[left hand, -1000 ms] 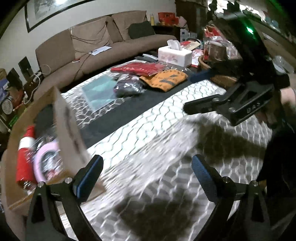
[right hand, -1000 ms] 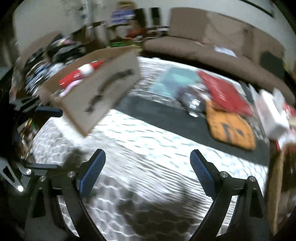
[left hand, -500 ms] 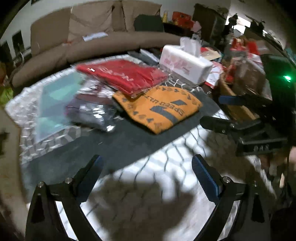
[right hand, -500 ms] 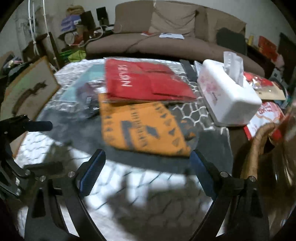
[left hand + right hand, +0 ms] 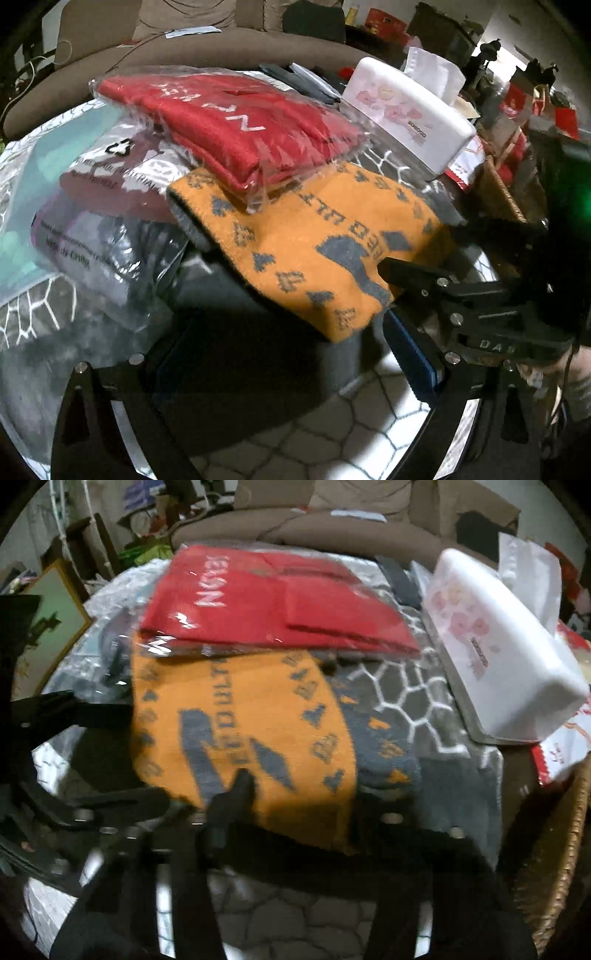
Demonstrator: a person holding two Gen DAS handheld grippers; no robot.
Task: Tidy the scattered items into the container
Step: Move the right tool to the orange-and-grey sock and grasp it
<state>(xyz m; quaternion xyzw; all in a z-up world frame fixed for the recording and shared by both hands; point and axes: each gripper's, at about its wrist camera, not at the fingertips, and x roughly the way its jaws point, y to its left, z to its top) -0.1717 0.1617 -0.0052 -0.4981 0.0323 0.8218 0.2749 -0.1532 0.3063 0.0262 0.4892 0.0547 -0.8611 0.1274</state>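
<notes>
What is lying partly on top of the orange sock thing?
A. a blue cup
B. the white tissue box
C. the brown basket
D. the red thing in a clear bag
D. The red garment in its clear plastic bag overlaps the far edge of the orange patterned sock, while the white tissue box stands apart on the mat.

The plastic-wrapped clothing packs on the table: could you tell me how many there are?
3: red pack atop the orange cloth, dark one left, teal one far left; more may hide beneath.
</notes>
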